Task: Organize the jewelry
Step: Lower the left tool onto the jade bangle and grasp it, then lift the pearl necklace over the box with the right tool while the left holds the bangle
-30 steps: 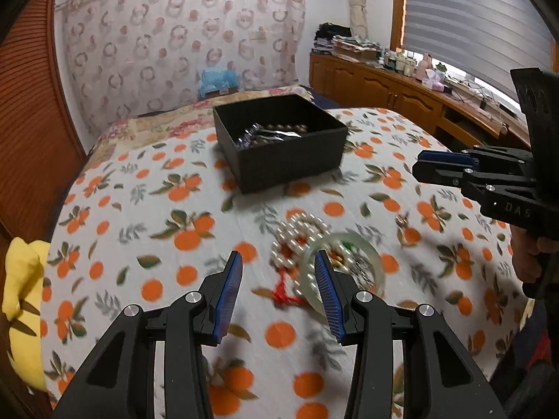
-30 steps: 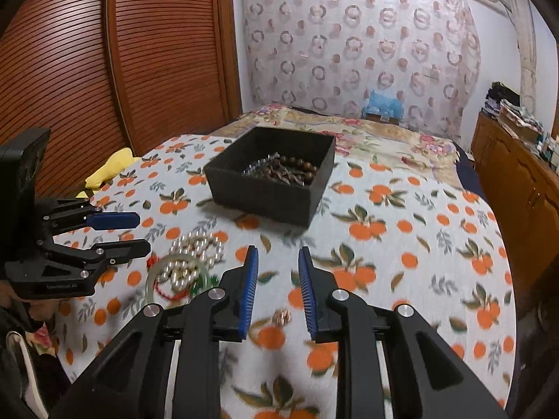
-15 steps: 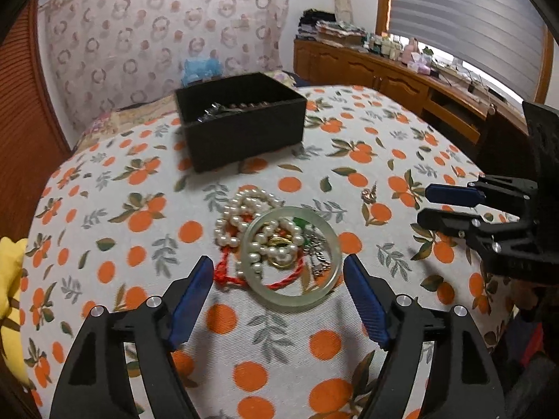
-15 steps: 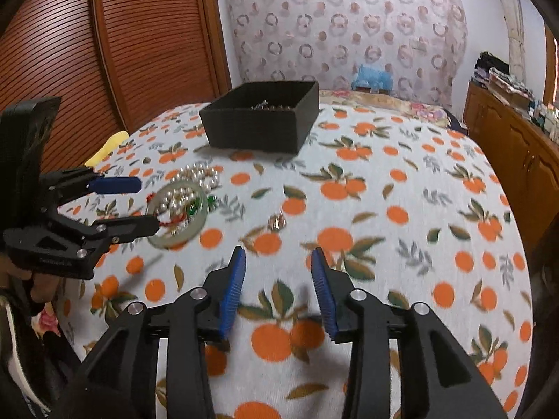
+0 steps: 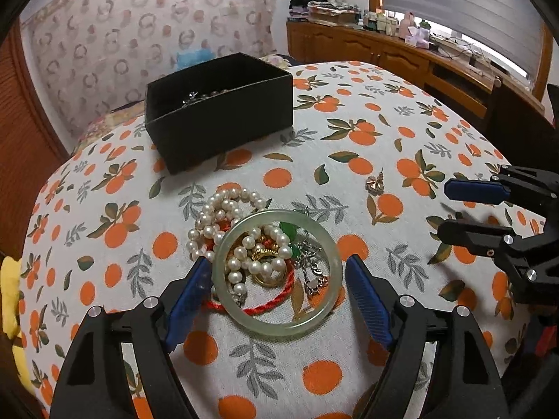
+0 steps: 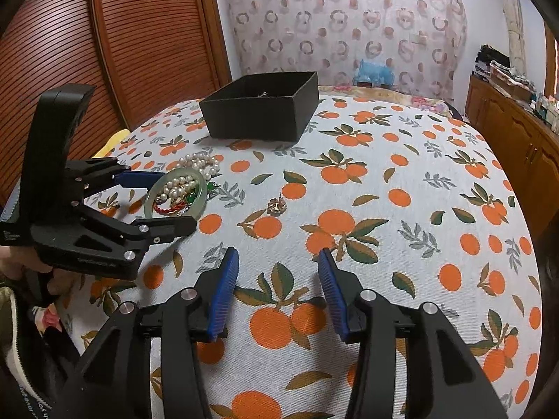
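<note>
Now L tongs (image 5: 277, 281) straddle bangle (image 5: 276, 324), R tongs (image 6: 277, 279) opening over bare cloth (image 6: 401, 160).

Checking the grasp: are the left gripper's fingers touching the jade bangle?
Cannot tell. In the left wrist view the fingers flank the jade bangle; one overlaps its rim, contact unclear.

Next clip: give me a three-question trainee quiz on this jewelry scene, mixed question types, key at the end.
1. True or false: the pale green bangle lies between the open fingers of the left tongs.
2. Which item lies alone on the cloth, apart from the pile? A) pearl strand B) small earring C) red cord
3. Fill in: the black box already holds some ____.

Key: 1 true; 2 B; 3 jewelry
</note>
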Tool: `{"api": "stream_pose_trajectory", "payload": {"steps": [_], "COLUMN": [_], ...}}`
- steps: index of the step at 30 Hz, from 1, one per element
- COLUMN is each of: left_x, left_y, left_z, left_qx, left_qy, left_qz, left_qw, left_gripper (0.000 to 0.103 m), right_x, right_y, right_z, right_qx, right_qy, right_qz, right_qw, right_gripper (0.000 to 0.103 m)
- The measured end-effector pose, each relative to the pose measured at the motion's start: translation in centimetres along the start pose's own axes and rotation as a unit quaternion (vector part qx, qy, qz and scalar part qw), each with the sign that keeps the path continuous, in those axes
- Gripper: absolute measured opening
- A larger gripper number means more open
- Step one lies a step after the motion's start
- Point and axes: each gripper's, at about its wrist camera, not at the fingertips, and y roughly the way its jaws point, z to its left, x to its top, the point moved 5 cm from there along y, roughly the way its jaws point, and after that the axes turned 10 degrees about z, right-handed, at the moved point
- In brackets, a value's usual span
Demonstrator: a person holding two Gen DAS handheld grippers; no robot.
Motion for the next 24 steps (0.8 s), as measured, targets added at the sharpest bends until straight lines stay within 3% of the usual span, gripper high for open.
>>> {"api": "stream_pose_trajectory", "payload": {"steps": [2, 10, 17, 24], "left_x": [-0.1, -1.2, -2.7, -4.0], "left_y": [-0.2, -2.7, -5.5, -6.5], "left_z": [0.0, 1.4, 4.2, 6.4], "left_qx": [-0.001, -0.005, 0.004, 0.014], "left_qy": [0.003, -0.023, -0.060, -0.086], "left_qz": [-0.004, -0.043, -0.071, -0.080], "left_qw": [1.0000, 0.9988, 0.9957, 0.9929], "left_gripper": [0.069, 0.069, 0.069, 0.069], "right_x": [0.0, 0.3, 3.2, 6.9], "right_y": [0.0, 0.2, 0.0, 3.4], "right_z": [0.0, 0.3, 1.8, 3.9], "right_qx": [0.000, -0.006, 0.003, 0.028], "right_qy": [-0.001, -0.009, -0.046, -0.072], "right_qz": [0.000, 0.005, 0.000, 0.024], "right_qw": [1.000, 1.000, 0.999, 0.997], "right_gripper": [0.050, 0.050, 0.050, 0.047]}}
